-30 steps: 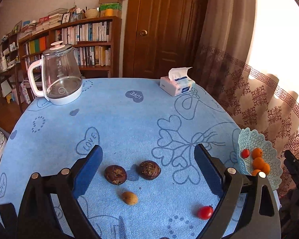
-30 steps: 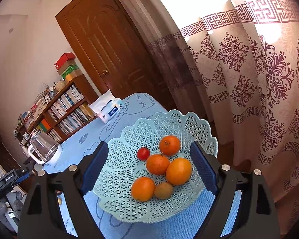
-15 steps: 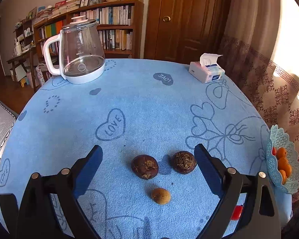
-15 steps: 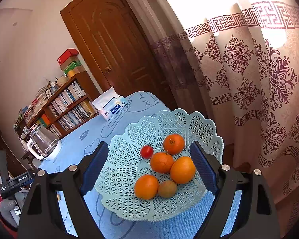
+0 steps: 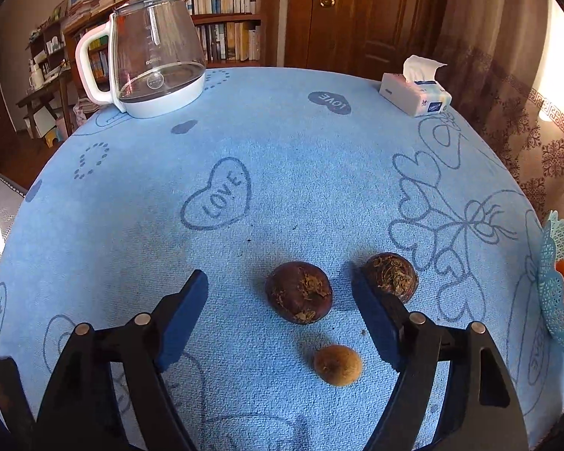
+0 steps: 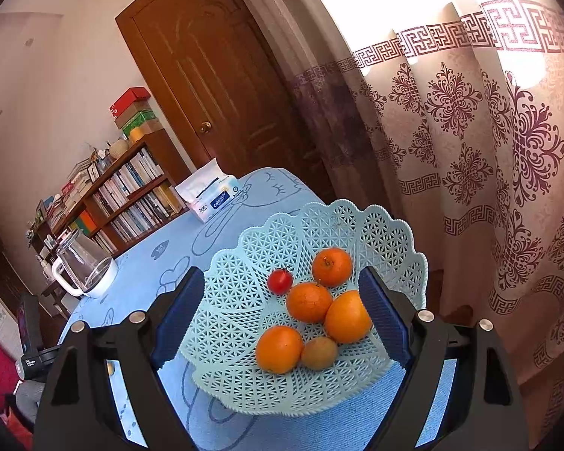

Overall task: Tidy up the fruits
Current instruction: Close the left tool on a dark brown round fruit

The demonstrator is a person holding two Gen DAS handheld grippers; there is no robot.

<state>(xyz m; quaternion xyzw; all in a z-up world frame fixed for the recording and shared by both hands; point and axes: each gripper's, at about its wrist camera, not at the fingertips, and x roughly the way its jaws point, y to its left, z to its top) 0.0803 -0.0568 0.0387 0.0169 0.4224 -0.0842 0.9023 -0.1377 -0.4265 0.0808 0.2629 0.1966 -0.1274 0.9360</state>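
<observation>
The left tongs (image 5: 280, 289) hang over the blue-clothed table (image 5: 282, 158), tilted down at the loose fruit. Their jaws have just been closing, yet they stand apart, with a dark brown water chestnut (image 5: 299, 292) between the blue pads and neither pad touching it. A second water chestnut (image 5: 391, 276) lies just beyond the right-hand pad, partly hidden by it. A smaller tan fruit (image 5: 337, 364), perhaps a longan, sits nearer the camera, apart from both. Farther back on the table stand a glass kettle (image 5: 152, 52) with a white handle and a tissue pack (image 5: 415, 94). At the right edge of this view the rim of the pale blue lattice fruit basket (image 5: 552, 285) shows.

The right tongs (image 6: 282, 300) hover at that basket (image 6: 244, 319), jaws wide apart, one on either side of its bowl, gripping nothing. Whether the pads touch the rim cannot be told. Inside lie four oranges (image 6: 309, 301), a cherry tomato (image 6: 279, 281) and one small tan fruit (image 6: 319, 352), all clustered in the lower part of the bowl. The basket rests near the table's edge, beside a patterned curtain (image 6: 488, 150).
</observation>
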